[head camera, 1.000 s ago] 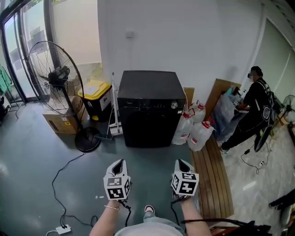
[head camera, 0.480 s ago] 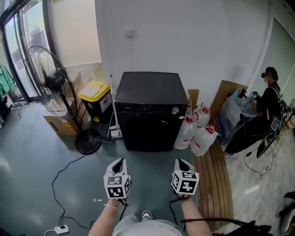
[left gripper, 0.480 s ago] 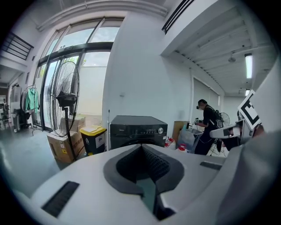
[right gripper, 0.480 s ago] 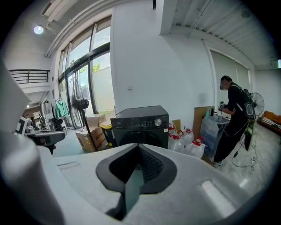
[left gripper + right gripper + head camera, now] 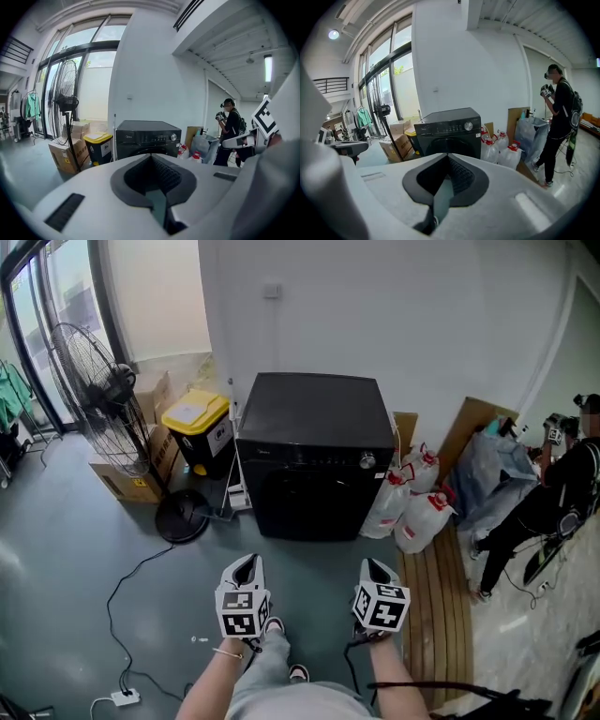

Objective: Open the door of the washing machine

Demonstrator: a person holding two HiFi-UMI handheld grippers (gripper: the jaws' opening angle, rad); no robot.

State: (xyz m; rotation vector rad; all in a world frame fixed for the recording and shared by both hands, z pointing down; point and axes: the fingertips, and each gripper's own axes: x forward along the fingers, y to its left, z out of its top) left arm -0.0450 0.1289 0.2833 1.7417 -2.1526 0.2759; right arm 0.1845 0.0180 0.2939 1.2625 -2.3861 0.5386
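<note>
Washing machine [image 5: 314, 456] nearer, jugs [image 5: 412, 507] beside it

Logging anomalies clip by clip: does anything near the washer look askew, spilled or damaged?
Nothing looks spilled or damaged. The washer stands square, door shut. Only clutter: a loose cable trails over the floor by the fan, and jugs crowd against the washer's side.
</note>
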